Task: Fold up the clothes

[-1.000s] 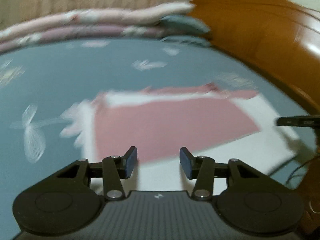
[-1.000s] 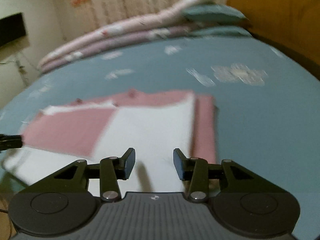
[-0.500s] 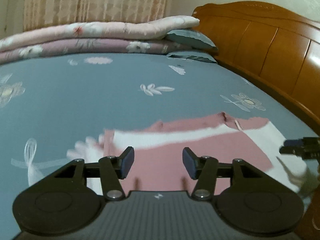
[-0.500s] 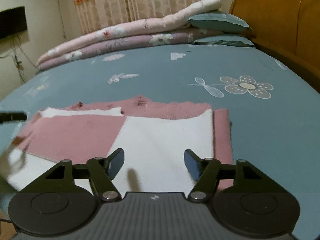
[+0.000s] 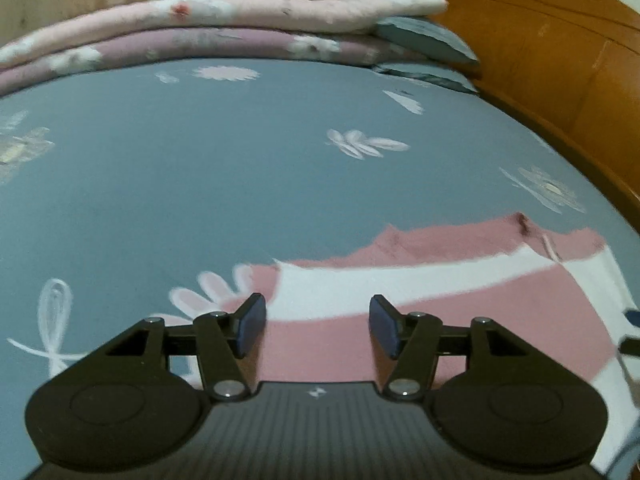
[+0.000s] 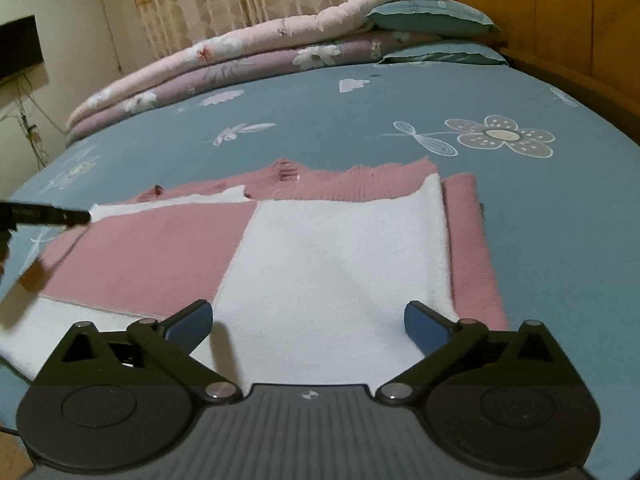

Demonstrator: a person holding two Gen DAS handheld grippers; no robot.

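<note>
Two grippers hover over a pink-and-white sweater (image 6: 340, 256) lying folded flat on a blue bedsheet (image 6: 540, 208); left gripper (image 5: 316, 326) part-open, right gripper (image 6: 308, 322) just spread wide, neither gripping anything.

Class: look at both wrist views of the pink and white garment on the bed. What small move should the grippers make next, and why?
Probably lower the right gripper onto the near edge of the pink and white garment and close. Its jaws have just been opening, stand wide and hold nothing; the garment lies flat, part-folded, on the bed sheet. The left gripper is open at the other end.
</note>
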